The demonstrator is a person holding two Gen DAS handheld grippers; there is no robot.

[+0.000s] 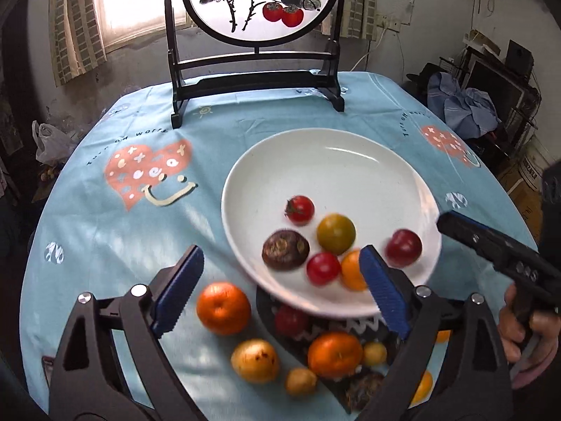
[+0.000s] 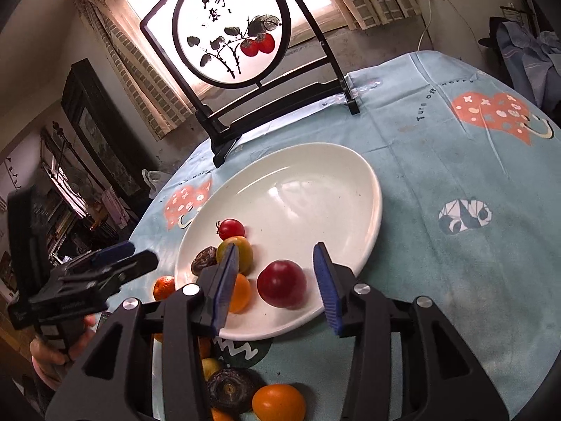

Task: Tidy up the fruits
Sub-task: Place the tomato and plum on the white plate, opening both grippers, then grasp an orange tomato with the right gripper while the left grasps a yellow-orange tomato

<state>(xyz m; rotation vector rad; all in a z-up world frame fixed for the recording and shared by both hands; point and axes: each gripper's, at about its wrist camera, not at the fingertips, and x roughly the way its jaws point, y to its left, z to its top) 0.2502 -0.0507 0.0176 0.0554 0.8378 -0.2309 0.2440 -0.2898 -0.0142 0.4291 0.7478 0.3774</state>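
A white plate (image 1: 350, 161) lies on the blue tablecloth and holds a cherry tomato (image 1: 300, 209), a green-yellow tomato (image 1: 336, 233), a brown fruit (image 1: 285, 249), a red fruit (image 1: 323, 268), a small orange (image 1: 352, 271) and a dark red plum (image 1: 404, 247). My left gripper (image 1: 280, 287) is open and empty above the plate's near edge. Loose fruit lies below it: a tangerine (image 1: 223, 308), a second tangerine (image 1: 335, 354), a yellow fruit (image 1: 255, 360). My right gripper (image 2: 275, 289) is open around the plum (image 2: 281, 283) on the plate (image 2: 315, 182).
A black-framed round painted screen (image 1: 259, 3) stands at the table's far side. A dark patterned mat (image 1: 350, 326) lies under the plate's near edge with several small fruits. The right gripper's body (image 1: 498, 252) shows at right in the left wrist view.
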